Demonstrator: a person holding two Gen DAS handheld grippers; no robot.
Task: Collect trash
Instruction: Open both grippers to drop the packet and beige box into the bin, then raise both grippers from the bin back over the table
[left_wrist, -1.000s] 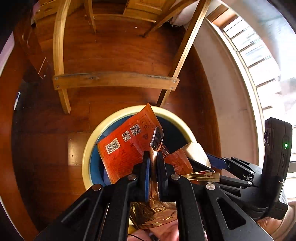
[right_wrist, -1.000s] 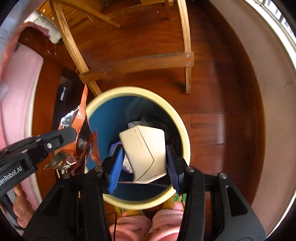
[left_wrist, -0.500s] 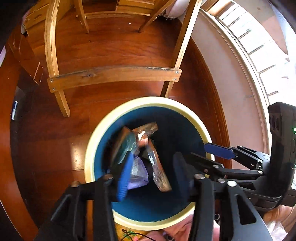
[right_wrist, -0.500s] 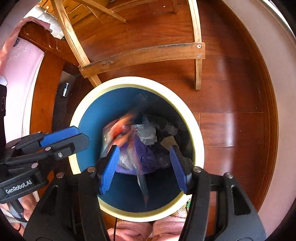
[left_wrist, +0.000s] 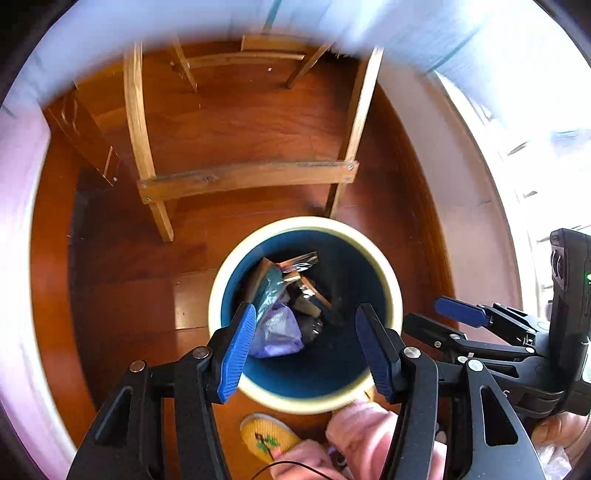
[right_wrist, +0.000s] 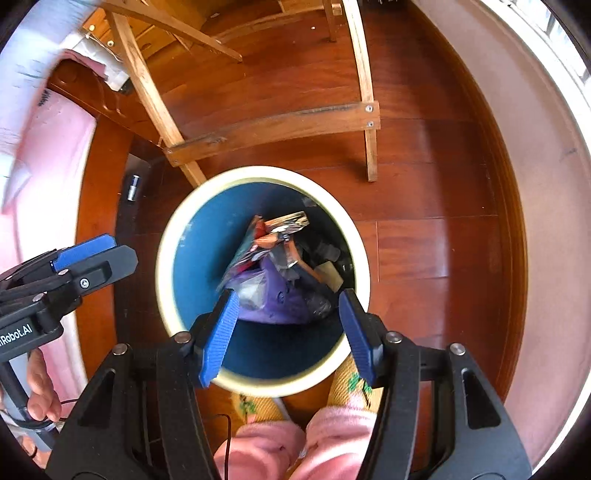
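A round bin with a cream rim (left_wrist: 214, 317) (right_wrist: 162, 266) and a blue inside stands on the wooden floor right below both grippers. In it lies the trash (left_wrist: 284, 295) (right_wrist: 273, 266): foil and orange wrappers, a purple bag and a pale box. My left gripper (left_wrist: 306, 332) hangs above the bin, its jaws opening and nothing between the blue pads. My right gripper (right_wrist: 288, 306) is open over the bin too, and it is empty. Each gripper also shows at the side of the other's view.
A wooden chair frame (left_wrist: 243, 177) (right_wrist: 273, 129) stands just beyond the bin. The person's feet in yellow slippers (left_wrist: 269, 439) (right_wrist: 354, 380) and pink trouser legs are at its near side. A small metal cylinder (right_wrist: 133, 186) lies on the floor at left. Pink bedding is left, a pale wall right.
The left gripper opened and let the orange wrapper fall into the bin. The right gripper released the pale box into it. Both grippers have risen away from the bin.
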